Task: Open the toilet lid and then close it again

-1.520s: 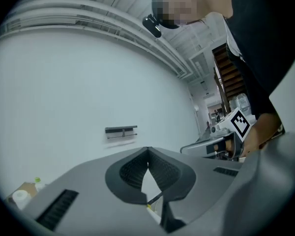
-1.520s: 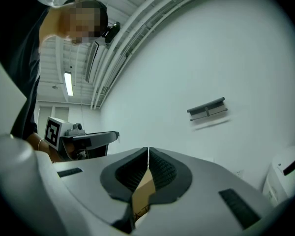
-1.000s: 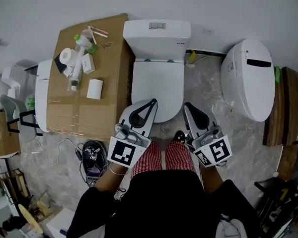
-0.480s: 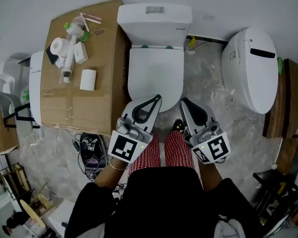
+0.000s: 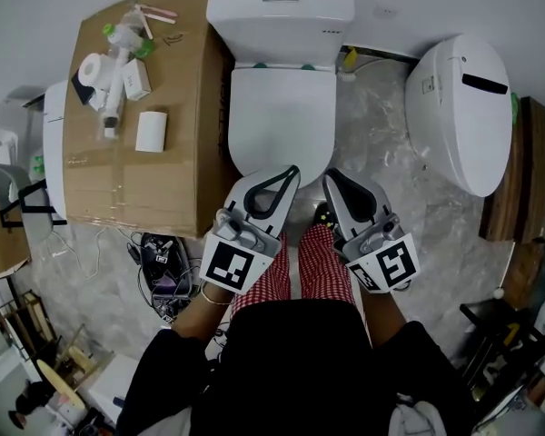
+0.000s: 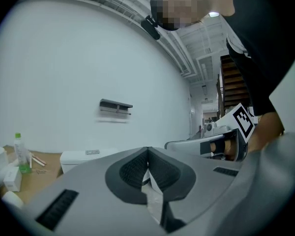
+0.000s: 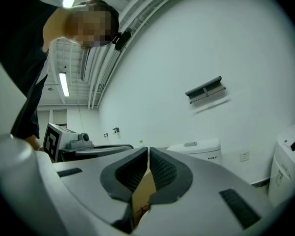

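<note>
Wear: black top (image 5: 295, 352) | red-and-white checked trousers (image 5: 325, 271) | thin bangle (image 5: 214, 299) at left wrist | left gripper (image 5: 293, 170), right gripper (image 5: 328, 175): grey moulded shells, tapered noses | black ribbed pads (image 6: 132, 173) | 1 black-and-white marker cube (image 5: 230, 268) each.

Right gripper (image 7: 148, 152): jaws pressed together, nothing between them. White toilet cistern (image 7: 196, 149) stood at 3 o'clock of the tips, with a grey wall bracket (image 7: 205, 89) at 1 o'clock. Left gripper (image 7: 124, 147) lay at 9 o'clock.
</note>
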A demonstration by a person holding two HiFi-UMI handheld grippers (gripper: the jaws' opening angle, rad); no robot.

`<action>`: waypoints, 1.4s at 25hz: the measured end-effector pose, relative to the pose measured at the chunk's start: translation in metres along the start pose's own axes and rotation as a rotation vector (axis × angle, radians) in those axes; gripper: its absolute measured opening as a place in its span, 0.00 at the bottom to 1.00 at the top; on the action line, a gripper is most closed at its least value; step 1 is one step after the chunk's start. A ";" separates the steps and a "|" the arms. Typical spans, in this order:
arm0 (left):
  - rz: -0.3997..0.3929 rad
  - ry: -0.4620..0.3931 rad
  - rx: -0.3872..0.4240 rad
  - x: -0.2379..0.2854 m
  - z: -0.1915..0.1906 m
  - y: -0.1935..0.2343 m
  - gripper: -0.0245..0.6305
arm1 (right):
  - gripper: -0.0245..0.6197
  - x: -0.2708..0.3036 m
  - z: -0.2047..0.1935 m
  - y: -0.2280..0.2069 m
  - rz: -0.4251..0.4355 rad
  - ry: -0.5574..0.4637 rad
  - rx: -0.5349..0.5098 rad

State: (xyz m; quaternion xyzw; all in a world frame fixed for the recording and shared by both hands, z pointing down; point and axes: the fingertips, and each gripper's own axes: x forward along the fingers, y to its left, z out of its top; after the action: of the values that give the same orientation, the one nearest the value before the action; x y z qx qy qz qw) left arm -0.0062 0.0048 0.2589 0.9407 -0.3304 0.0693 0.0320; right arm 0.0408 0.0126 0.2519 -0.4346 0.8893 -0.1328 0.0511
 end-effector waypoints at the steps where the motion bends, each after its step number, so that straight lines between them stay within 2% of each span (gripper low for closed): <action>1: -0.001 -0.001 0.002 -0.001 -0.002 0.000 0.04 | 0.07 0.001 -0.003 0.001 0.002 0.003 -0.001; 9: 0.017 -0.007 -0.062 -0.007 -0.026 0.002 0.04 | 0.07 0.004 -0.029 0.005 0.011 0.027 0.006; 18: -0.001 0.040 -0.087 -0.007 -0.060 -0.003 0.04 | 0.07 0.004 -0.057 0.004 0.006 0.058 0.027; 22: -0.010 0.075 -0.068 -0.006 -0.078 -0.003 0.04 | 0.07 0.007 -0.072 0.001 0.002 0.076 0.040; 26: -0.007 0.046 -0.138 -0.006 -0.084 -0.003 0.04 | 0.07 0.006 -0.085 -0.001 0.007 0.089 0.066; 29: -0.026 0.055 -0.113 -0.005 -0.090 -0.007 0.04 | 0.07 0.004 -0.092 -0.001 0.001 0.093 0.075; 32: -0.029 0.065 -0.137 -0.006 -0.097 -0.010 0.04 | 0.07 0.002 -0.099 -0.001 -0.002 0.105 0.079; 35: -0.034 0.068 -0.127 -0.005 -0.106 -0.010 0.04 | 0.07 0.005 -0.107 -0.003 -0.002 0.113 0.066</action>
State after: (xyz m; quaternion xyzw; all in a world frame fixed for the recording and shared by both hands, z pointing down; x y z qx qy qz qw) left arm -0.0154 0.0270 0.3626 0.9394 -0.3169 0.0795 0.1039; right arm 0.0180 0.0277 0.3553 -0.4256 0.8855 -0.1861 0.0150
